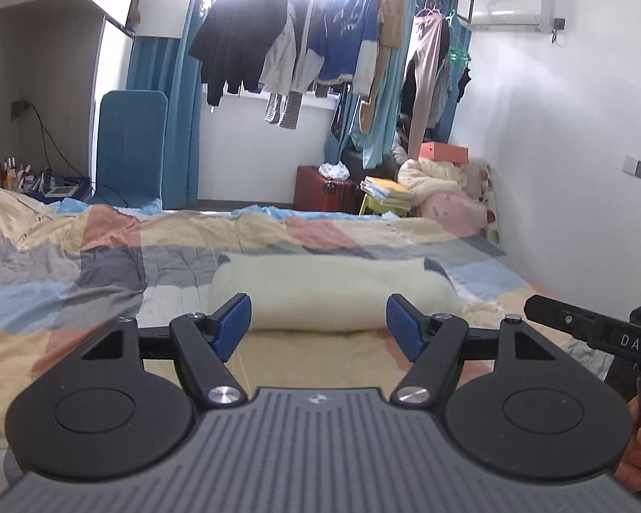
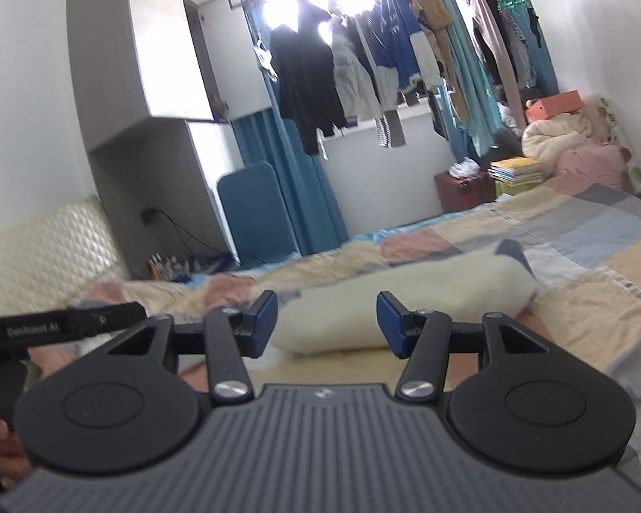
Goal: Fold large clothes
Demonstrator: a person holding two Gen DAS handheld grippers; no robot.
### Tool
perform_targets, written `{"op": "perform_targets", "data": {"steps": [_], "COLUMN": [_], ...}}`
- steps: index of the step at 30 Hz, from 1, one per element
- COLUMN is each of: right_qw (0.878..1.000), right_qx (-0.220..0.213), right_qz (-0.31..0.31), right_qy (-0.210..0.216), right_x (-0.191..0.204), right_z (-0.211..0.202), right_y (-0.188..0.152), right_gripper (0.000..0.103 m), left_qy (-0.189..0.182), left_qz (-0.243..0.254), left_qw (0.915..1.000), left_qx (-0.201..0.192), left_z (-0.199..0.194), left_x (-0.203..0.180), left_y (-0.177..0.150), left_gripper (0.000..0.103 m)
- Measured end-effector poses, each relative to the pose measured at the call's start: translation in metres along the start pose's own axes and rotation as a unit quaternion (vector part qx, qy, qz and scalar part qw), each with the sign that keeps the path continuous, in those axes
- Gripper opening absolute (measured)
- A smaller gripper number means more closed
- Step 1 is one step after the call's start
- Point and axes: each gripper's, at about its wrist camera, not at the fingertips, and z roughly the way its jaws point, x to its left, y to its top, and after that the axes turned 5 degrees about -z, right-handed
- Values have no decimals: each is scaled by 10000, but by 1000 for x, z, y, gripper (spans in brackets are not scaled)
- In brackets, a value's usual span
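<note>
A cream fleecy garment [image 1: 333,286] lies folded into a thick bundle on the patchwork bed cover [image 1: 106,256]. My left gripper [image 1: 318,325] hovers just short of its near edge, jaws open, nothing between the blue pads [image 1: 234,325]. In the right wrist view the same cream bundle [image 2: 406,295] lies ahead and slightly right. My right gripper [image 2: 326,325] is also open and empty in front of it. Each view catches the other gripper's black body at its edge, held by a hand [image 1: 632,440].
Clothes hang on a rail [image 1: 303,42] before the bright window at the back. A red case [image 1: 324,188], stacked books [image 1: 384,192] and piled bedding [image 1: 444,188] stand past the bed's far end. A padded headboard [image 2: 42,252] and white wall flank the bed.
</note>
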Motion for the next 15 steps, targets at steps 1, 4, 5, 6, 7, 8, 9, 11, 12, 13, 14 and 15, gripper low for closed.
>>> {"op": "perform_targets", "data": {"steps": [1,4,5,6,7,8,9,11,12,13,14,15], "right_qw": [10000,9996,9995,9993,9991,9989,9987,9984,9984,9984,9982,9980], "right_qx": [17,83,112,138,155,166,174,194,214,236,263,293], "right_qz": [-63,-180,-199,-232,-270,-302,-321,-337,-322,-305,-305,-323], "right_qy": [-58,-186,-222,-261,-293,-326,-354,-404,-413,-418,-435,-459], "right_x": [1,3,4,4,5,6,6,6,6,6,6,6], "right_z": [0,1,2,3,4,4,5,7,8,9,11,12], "right_y": [-3,-10,-12,-14,-16,-19,-20,-25,-27,-30,-32,-35], "right_gripper": [55,55,55,55,55,55,55,55,55,55,55,55], "left_qy": [55,116,135,194,245,280,293,277,266,271,283,280], "left_qz": [24,92,137,171,193,225,245,260,293,332,360,371], "left_qw": [10000,9999,9998,9997,9995,9994,9993,9993,9992,9990,9989,9988], "left_qx": [1,32,33,18,6,2,13,63,88,106,120,134], "left_z": [2,10,12,13,16,18,21,25,27,30,32,35], "left_x": [1,3,3,3,3,3,3,3,3,2,0,-1], "left_y": [-3,-12,-13,-16,-16,-18,-19,-21,-23,-24,-25,-26], "left_gripper": [74,75,75,75,75,75,75,75,75,75,75,75]}}
